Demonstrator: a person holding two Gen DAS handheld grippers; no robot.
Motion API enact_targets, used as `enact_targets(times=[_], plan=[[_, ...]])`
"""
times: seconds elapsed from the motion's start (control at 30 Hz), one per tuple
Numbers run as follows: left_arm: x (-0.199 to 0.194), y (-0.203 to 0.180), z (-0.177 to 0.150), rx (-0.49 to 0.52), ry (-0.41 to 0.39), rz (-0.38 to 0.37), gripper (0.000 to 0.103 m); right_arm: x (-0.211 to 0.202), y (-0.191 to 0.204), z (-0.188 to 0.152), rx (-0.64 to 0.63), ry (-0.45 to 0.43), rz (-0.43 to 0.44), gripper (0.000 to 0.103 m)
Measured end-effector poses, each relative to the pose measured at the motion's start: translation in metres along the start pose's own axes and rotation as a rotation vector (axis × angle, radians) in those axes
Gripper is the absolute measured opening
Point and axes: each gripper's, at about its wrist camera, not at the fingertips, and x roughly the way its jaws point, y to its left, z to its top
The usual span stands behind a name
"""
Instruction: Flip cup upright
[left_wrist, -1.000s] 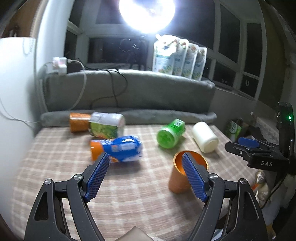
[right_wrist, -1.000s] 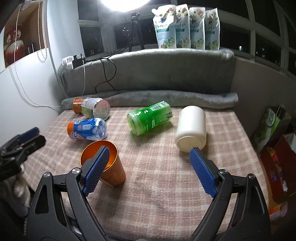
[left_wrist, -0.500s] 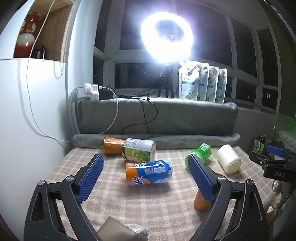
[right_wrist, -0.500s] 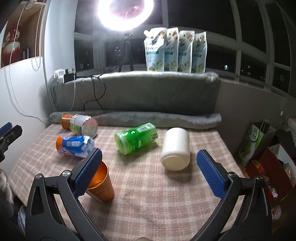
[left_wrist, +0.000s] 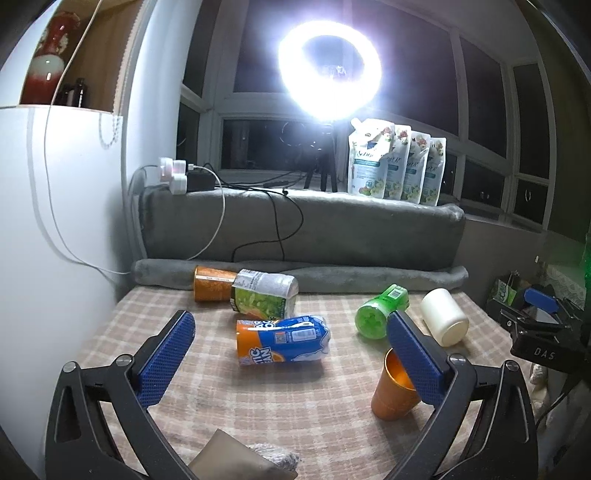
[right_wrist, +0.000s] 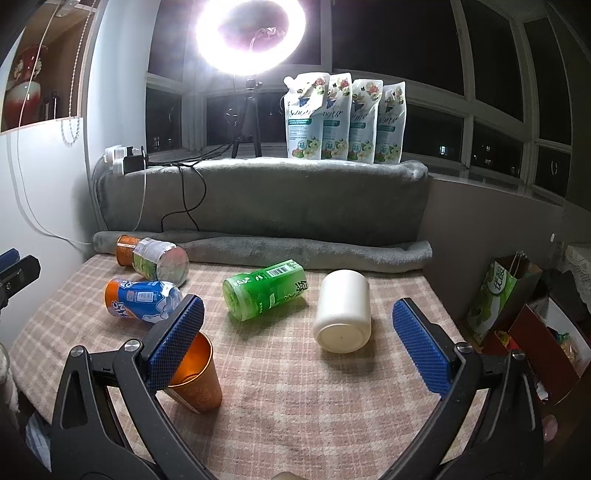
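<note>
An orange cup (left_wrist: 393, 393) stands upright, mouth up, on the checked cloth (left_wrist: 295, 406); in the right wrist view it (right_wrist: 197, 380) sits at lower left behind my left finger. My left gripper (left_wrist: 291, 354) is open and empty, pulled back above the cloth, its right finger in front of the cup. My right gripper (right_wrist: 299, 339) is open and empty, facing a white cup (right_wrist: 343, 314) that lies on its side. The right gripper also shows at the right edge of the left wrist view (left_wrist: 543, 325).
A blue-orange can (left_wrist: 282, 339), a green can (left_wrist: 382, 312), a green-labelled tin (left_wrist: 264, 299) and an orange tin (left_wrist: 212, 282) lie on the cloth. A grey cushion (left_wrist: 303, 232) backs it. Pouches (right_wrist: 343, 118), ring light (left_wrist: 328, 70), cables. Bags (right_wrist: 495, 299) at right.
Both grippers have drawn back and tilted up from the orange cup, which stays standing. More of the room and the ring light has come into view.
</note>
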Motion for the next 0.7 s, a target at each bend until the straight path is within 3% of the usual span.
enact_targets(times=[0.7], plan=[[0.0049,0.002,-0.0009,-0.01,0.031,-0.012,0.103,0.0008,0.0013,-0.0001,-0.001,-0.001,0.001,0.103]])
